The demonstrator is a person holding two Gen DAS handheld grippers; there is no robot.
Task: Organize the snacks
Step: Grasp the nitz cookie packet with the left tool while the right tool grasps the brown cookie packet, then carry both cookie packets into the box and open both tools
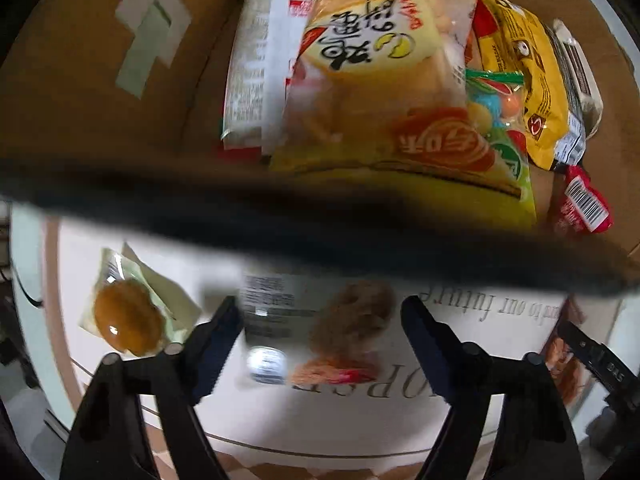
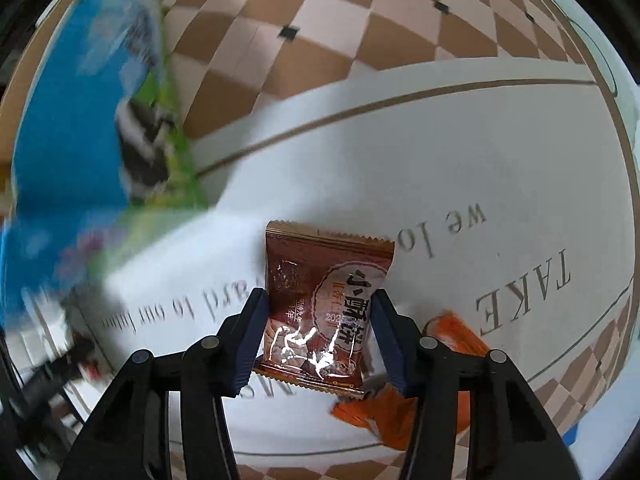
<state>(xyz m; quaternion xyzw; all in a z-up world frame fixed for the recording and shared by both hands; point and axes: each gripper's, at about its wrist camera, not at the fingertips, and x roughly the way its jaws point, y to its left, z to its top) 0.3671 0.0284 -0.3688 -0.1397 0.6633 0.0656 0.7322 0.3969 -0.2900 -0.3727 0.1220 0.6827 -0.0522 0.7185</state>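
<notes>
In the left wrist view my left gripper (image 1: 322,312) points down over a blurred white snack packet (image 1: 320,332) with a brown picture, which lies on the white round table (image 1: 360,412). The packet sits between the fingers, with a small gap at the right pad. In the right wrist view my right gripper (image 2: 320,308) is shut on a brown foil biscuit packet (image 2: 320,300). Both blue pads (image 2: 252,336) press on its side edges. A cardboard box (image 1: 80,120) holds several snack bags, with a big yellow one (image 1: 384,80) on top.
A dark blurred bar (image 1: 320,220) crosses the left wrist view between box and table. A green packet with an orange-brown cake (image 1: 128,320) lies left of my left gripper. Orange packets (image 2: 452,400) lie under my right gripper's right finger. A blurred blue-green bag (image 2: 80,120) fills the left. Beyond the table is checkered floor (image 2: 320,40).
</notes>
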